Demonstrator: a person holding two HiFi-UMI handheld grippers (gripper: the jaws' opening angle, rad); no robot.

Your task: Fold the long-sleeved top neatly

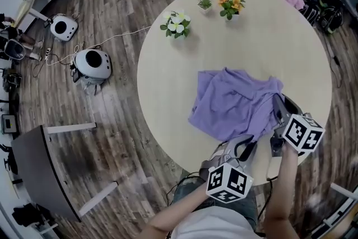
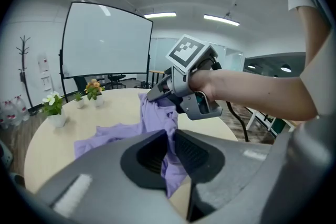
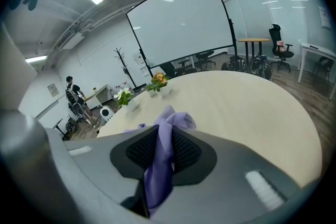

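Long-sleeved top (image 1: 232, 103): thin lilac cloth, soft and limp, wrinkled all over. Spread on the near right part of a round bench (image 1: 263, 36) with a smooth, pale wood-tone face. Small potted flowers (image 1: 177, 25) near the far edge; dark plank floor (image 1: 128, 3) around; big curved white screen (image 3: 178, 23) beyond. Lying rumpled and unfolded, right edge lifted off the bench. Left gripper (image 2: 170, 147) fingers pinched tight on the near hem; right gripper (image 3: 163, 147) fingers clamped on a bunched fold at the right side.

No legible txt, labels or nos. anywhere
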